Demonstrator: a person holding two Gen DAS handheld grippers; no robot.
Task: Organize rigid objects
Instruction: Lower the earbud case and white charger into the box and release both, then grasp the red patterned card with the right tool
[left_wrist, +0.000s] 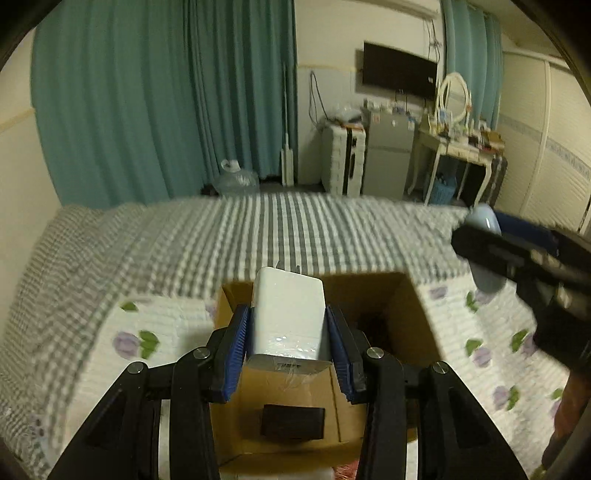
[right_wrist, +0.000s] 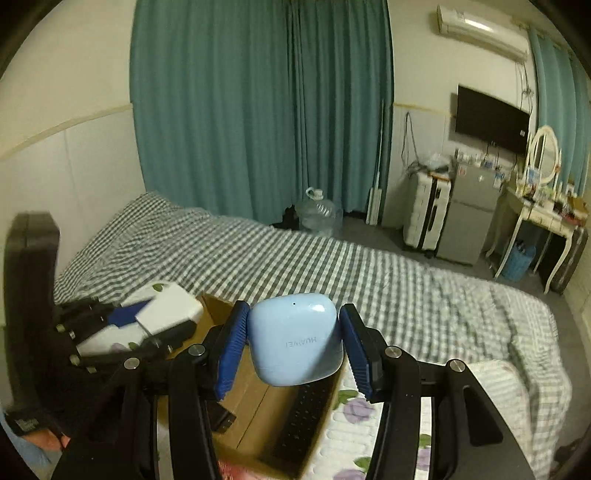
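While tongs (left_wrist: 289, 334) clamp white charger (left_wrist: 288, 317), cardboard box (left_wrist: 413, 306) rim below, bed beyond

The cardboard box (left_wrist: 369, 295) sits on the bed (left_wrist: 258, 229), a black block (left_wrist: 292, 421) inside.

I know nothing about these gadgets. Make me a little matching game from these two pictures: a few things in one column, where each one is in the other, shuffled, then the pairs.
Things:
1. white charger
2. light blue earbud case
3. cardboard box
4. black television

Places:
A. mounted on the far wall
B. clamped in the right hand-held gripper
C. open on the flowered quilt on the bed
D. clamped in the left hand-held gripper

Pairs: 1-D, 2-B, 3-C, 4-A
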